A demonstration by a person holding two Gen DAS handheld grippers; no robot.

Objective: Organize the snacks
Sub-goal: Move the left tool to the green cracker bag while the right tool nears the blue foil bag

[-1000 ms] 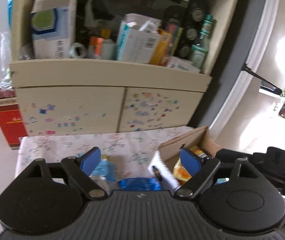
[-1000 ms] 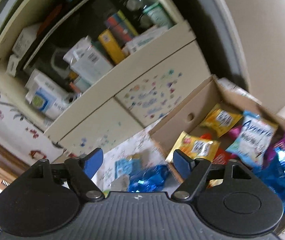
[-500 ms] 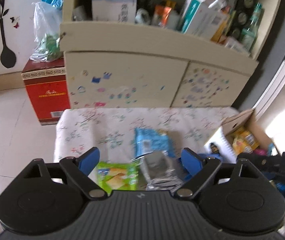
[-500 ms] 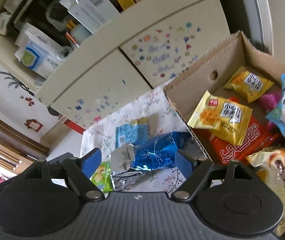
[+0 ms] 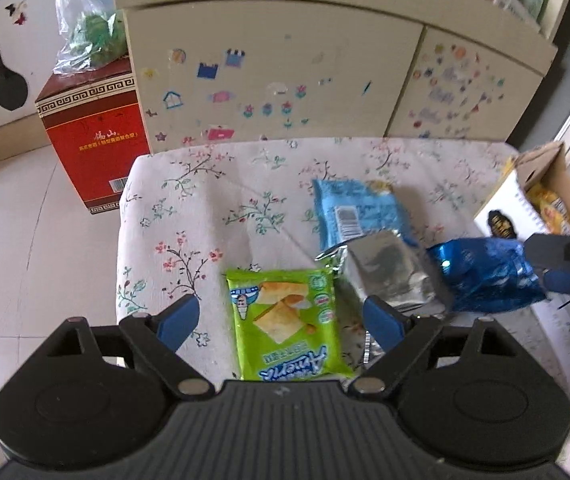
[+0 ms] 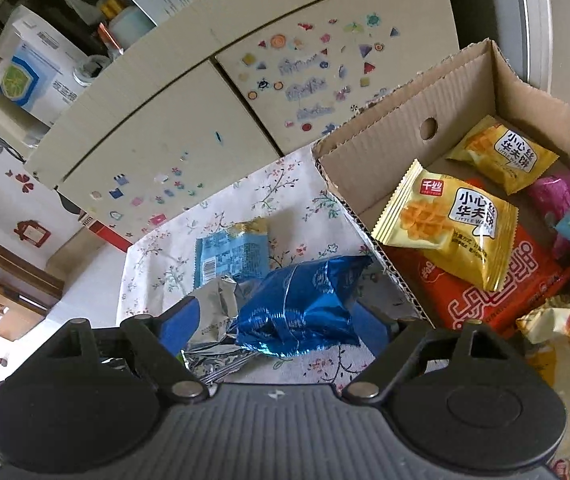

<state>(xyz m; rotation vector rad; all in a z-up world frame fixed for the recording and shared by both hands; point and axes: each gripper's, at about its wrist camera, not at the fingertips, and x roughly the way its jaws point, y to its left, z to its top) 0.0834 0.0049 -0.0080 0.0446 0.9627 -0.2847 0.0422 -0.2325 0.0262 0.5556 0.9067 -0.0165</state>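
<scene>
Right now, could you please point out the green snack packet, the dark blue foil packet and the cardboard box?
green snack packet (image 5: 285, 320), left wrist view, middle of its front.
dark blue foil packet (image 6: 301, 304), right wrist view, middle of the crinkled foil.
cardboard box (image 6: 405, 128), right wrist view, inner side wall.

From the left wrist view I cannot see the lower edge of the green packet (image 5: 285, 326); the left gripper (image 5: 281, 318) body covers it. The silver packet (image 5: 389, 276) is blurred, its print unreadable, and the dark blue packet (image 5: 485, 276) overlaps its right side. The cardboard box (image 5: 505, 216) is cut off at the right edge. In the right wrist view, the right gripper (image 6: 273, 322) jaws are partly hidden behind the dark blue packet, so I cannot confirm contact.
</scene>
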